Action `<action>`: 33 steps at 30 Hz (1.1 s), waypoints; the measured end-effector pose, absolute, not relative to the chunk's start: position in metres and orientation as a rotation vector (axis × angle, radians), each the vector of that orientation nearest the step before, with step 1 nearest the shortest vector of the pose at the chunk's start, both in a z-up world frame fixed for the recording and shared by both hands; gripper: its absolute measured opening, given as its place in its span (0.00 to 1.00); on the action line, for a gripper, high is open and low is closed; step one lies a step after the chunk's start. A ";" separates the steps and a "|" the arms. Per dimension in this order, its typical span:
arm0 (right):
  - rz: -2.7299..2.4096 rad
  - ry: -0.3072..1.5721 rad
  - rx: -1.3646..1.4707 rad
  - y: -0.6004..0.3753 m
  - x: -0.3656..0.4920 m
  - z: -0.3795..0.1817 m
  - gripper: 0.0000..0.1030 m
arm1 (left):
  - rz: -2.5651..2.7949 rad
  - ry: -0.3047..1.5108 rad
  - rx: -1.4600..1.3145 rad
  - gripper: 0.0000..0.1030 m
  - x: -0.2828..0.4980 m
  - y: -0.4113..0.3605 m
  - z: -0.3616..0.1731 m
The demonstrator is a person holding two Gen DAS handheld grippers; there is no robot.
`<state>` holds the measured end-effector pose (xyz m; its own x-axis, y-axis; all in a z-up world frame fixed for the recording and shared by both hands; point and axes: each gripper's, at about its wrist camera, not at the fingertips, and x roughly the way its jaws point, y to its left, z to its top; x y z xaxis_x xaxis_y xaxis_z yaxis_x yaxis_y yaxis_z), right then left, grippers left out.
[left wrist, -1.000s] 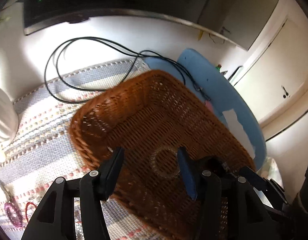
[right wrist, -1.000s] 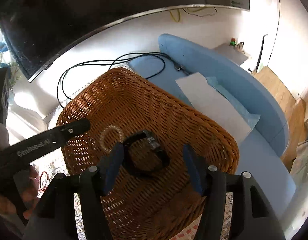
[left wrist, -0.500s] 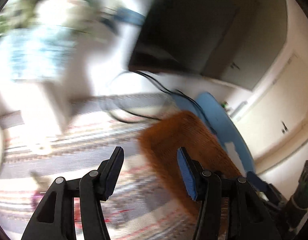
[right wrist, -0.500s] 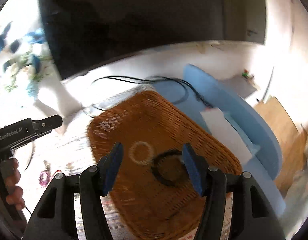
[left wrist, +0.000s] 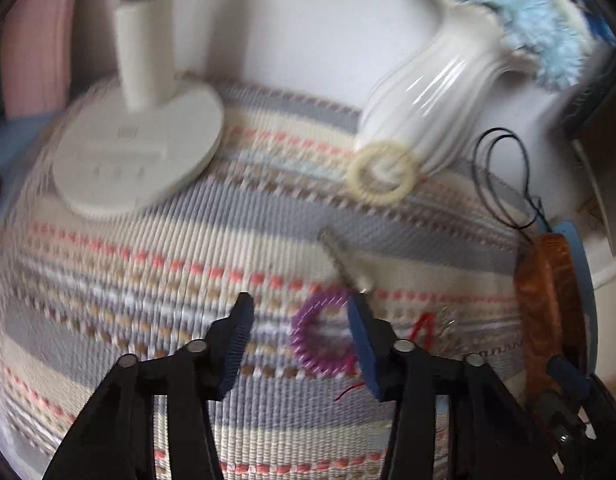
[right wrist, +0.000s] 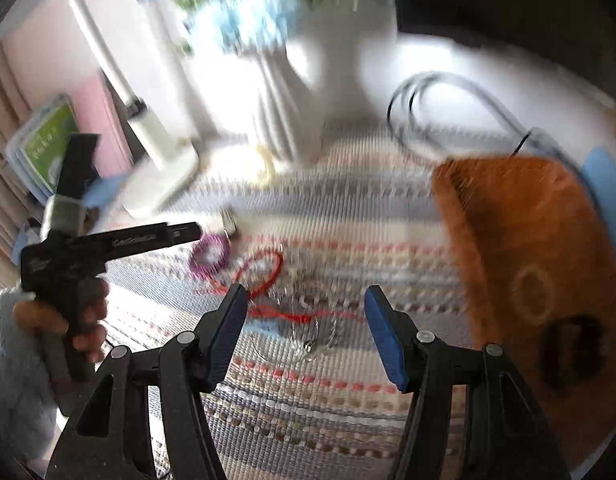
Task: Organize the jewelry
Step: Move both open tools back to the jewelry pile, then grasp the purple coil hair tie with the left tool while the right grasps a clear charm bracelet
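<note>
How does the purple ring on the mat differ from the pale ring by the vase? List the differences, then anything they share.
Colour: the purple ring is vivid violet; the pale ring is cream.
Place: the purple ring lies between the fingers of the open left gripper; the pale ring lies farther off, at the foot of the white vase.
Texture: the purple ring looks ridged or coiled; the pale ring looks smoother, though blurred.
Shared: both lie flat on the striped mat, outside the basket.

Purple coil bracelet (left wrist: 323, 336) lies flat on the mat, cream ring (left wrist: 383, 172) beyond.
</note>
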<state>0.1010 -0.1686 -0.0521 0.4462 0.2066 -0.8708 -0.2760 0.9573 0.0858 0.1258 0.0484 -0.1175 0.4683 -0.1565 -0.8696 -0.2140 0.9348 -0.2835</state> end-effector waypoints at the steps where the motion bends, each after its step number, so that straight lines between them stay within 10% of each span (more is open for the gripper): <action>1: 0.279 1.095 -0.074 -0.167 0.106 -0.060 0.62 | 0.049 1.098 -0.402 0.37 0.122 0.049 -0.124; 21: 0.382 1.222 0.040 -0.161 0.135 -0.103 0.58 | 0.091 0.964 -0.321 0.09 0.112 0.030 -0.120; 29: 0.433 1.224 0.025 -0.152 0.143 -0.114 0.12 | 0.110 0.815 -0.459 0.09 0.097 0.068 -0.074; 33: 0.478 1.180 0.029 -0.150 0.136 -0.101 0.10 | 0.124 0.762 -0.479 0.10 0.094 0.082 -0.055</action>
<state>0.1356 -0.1502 -0.1014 0.2930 0.3737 -0.8801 -0.3436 0.9001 0.2678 0.0941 0.0823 -0.0546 0.7219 -0.0629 -0.6892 -0.2775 0.8860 -0.3715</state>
